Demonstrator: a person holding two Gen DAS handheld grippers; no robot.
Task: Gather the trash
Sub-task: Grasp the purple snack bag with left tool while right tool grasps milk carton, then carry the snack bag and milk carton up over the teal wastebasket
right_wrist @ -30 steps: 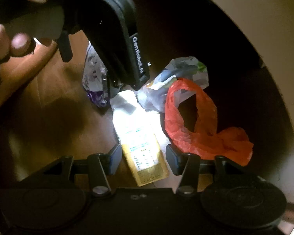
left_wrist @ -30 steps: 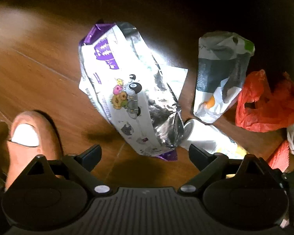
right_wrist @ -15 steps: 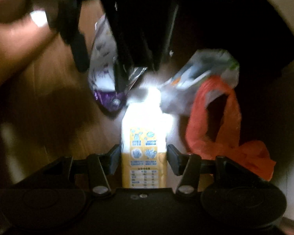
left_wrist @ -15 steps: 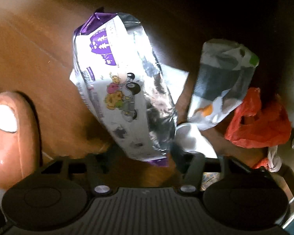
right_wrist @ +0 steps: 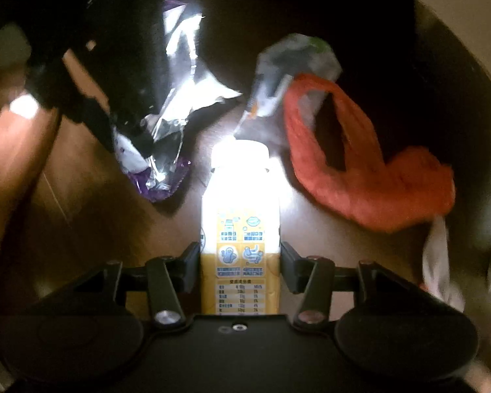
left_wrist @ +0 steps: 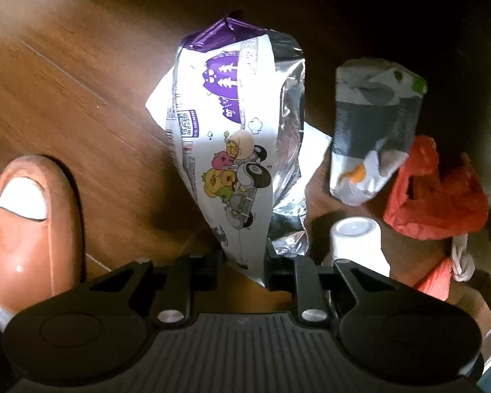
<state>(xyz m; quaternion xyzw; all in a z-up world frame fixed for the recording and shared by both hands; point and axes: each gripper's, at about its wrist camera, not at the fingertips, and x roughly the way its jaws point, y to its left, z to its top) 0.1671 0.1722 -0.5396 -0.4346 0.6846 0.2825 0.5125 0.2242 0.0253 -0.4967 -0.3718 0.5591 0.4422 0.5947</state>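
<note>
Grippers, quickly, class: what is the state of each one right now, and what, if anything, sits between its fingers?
Left gripper: closing on the snack bag, pads pinching its lower end.
Right gripper: open, the yellow bottle between its fingers.

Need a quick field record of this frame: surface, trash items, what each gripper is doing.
surface: wooden floor
left gripper: jaws closing, pinching the purple-and-white snack bag at its lower end
right gripper: straddling the yellow-labelled bottle, pads not clearly pressing
loose trash: grey-white wrapper, orange plastic bag
other: foot beside the left gripper
</note>
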